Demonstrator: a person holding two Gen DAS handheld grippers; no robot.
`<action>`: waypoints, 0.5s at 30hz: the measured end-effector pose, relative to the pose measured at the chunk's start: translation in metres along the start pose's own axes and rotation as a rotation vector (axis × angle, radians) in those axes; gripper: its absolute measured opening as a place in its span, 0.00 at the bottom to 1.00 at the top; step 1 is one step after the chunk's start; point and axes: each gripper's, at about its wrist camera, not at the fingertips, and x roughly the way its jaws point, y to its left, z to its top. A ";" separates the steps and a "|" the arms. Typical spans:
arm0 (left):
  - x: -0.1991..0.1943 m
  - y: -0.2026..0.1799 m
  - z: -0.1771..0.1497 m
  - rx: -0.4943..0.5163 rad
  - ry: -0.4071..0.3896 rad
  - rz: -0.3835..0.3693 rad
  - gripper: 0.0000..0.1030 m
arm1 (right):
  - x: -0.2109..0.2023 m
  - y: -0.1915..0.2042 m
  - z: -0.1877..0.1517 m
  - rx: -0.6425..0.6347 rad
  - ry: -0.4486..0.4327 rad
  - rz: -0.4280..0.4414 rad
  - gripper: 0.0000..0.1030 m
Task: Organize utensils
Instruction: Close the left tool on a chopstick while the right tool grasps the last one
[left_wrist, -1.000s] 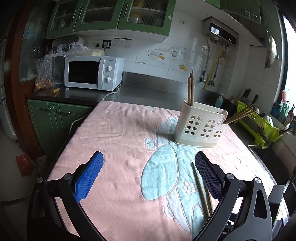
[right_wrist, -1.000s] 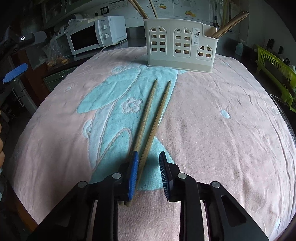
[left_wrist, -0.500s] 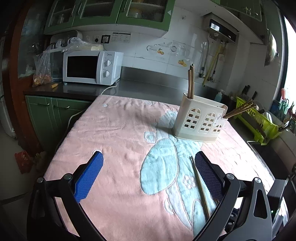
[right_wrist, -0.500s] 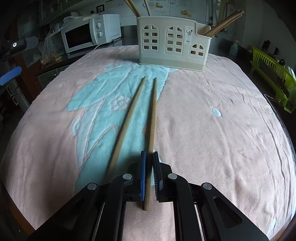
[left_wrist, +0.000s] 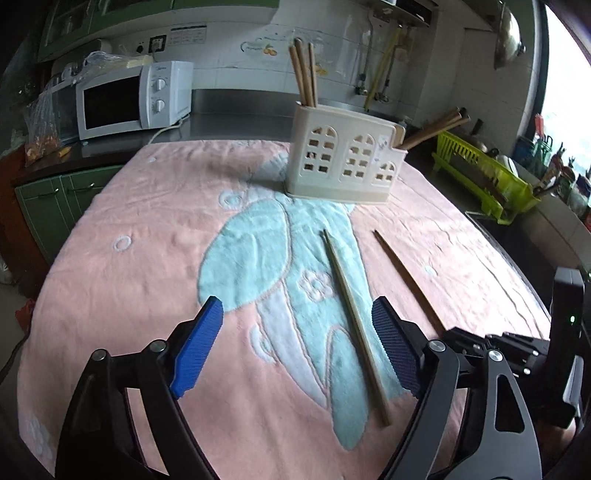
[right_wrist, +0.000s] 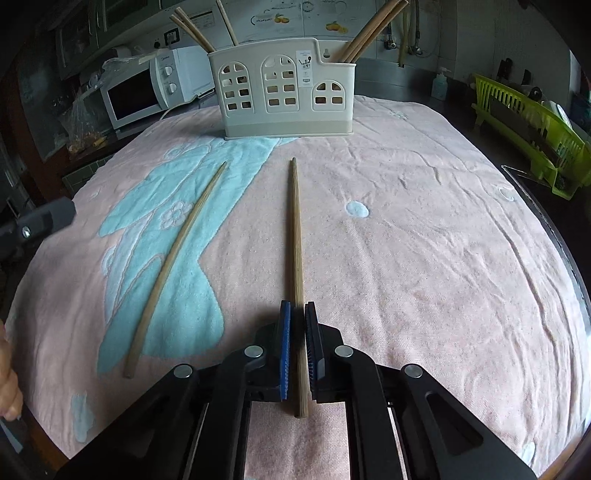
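My right gripper is shut on the thick end of a wooden chopstick that points at the cream utensil holder. A second chopstick lies to its left on the towel. In the left wrist view that lying chopstick runs between the blue pads of my left gripper, close to the right pad and untouched by either. The jaws are closing. The held chopstick shows further right. The holder stands at the back with several chopsticks in it.
A pink and blue towel covers the table. Behind it on the counter sits a white microwave, and a green dish rack stands at the right. A person's hand shows at the left edge.
The right gripper closed on one of the two chopsticks and drew it right, away from the other. The left gripper moved forward and down over the remaining chopstick, and its jaws narrowed.
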 end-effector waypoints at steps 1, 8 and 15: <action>0.004 -0.007 -0.006 0.015 0.018 -0.014 0.71 | -0.002 -0.002 -0.001 -0.002 -0.002 0.007 0.09; 0.025 -0.034 -0.029 0.048 0.112 -0.064 0.48 | -0.005 -0.011 -0.009 0.011 -0.005 0.050 0.09; 0.036 -0.049 -0.035 0.091 0.148 -0.071 0.24 | -0.006 -0.014 -0.011 0.005 -0.007 0.074 0.09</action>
